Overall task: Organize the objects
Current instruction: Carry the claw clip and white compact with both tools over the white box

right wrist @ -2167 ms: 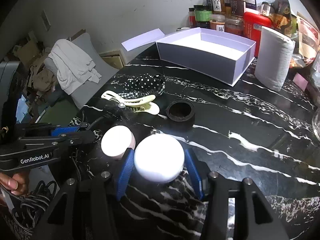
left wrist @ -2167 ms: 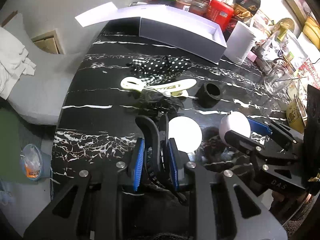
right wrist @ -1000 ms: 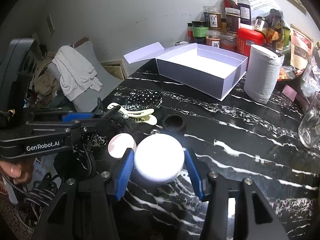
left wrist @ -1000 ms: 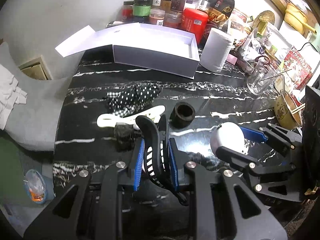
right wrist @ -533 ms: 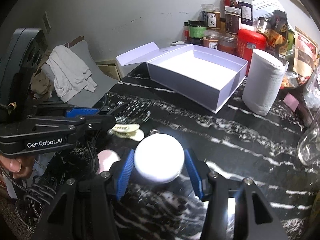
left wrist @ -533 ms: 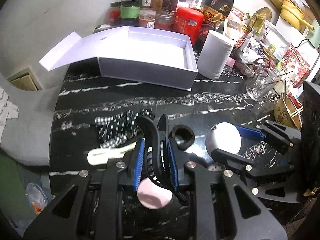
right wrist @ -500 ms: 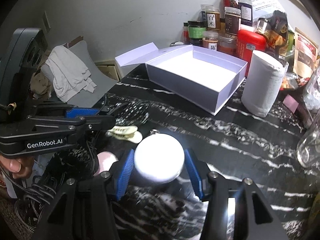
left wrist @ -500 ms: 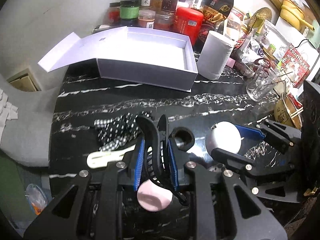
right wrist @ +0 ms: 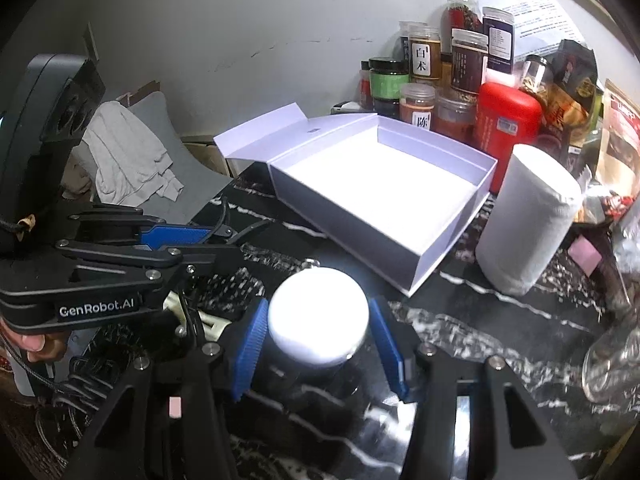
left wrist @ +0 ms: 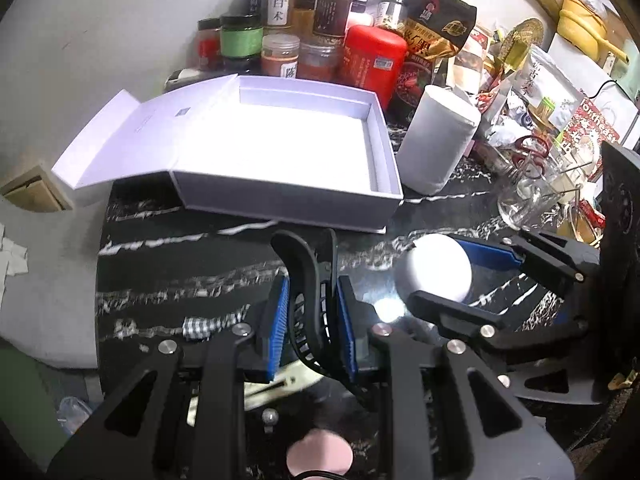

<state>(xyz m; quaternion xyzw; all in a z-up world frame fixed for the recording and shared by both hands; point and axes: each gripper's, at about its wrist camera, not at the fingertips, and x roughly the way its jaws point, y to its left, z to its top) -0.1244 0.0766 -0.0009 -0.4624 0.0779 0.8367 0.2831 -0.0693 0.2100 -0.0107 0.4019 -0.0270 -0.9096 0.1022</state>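
Both grippers hung near the open box (left wrist: 280, 168) to load it, left gripper (left wrist: 312, 312) clamped on a black hair clip (left wrist: 306, 280), right gripper (right wrist: 318, 330) on a white jar (right wrist: 318, 320)

On a black white-veined marble table (right wrist: 500, 312), an open white cardboard box (right wrist: 380, 188) sits toward the back, its hinged lid flap (left wrist: 116, 136) folded out to its left. A white paper roll (right wrist: 528, 224) stands just right of the box; spice jars (right wrist: 424, 68) line the wall behind both.
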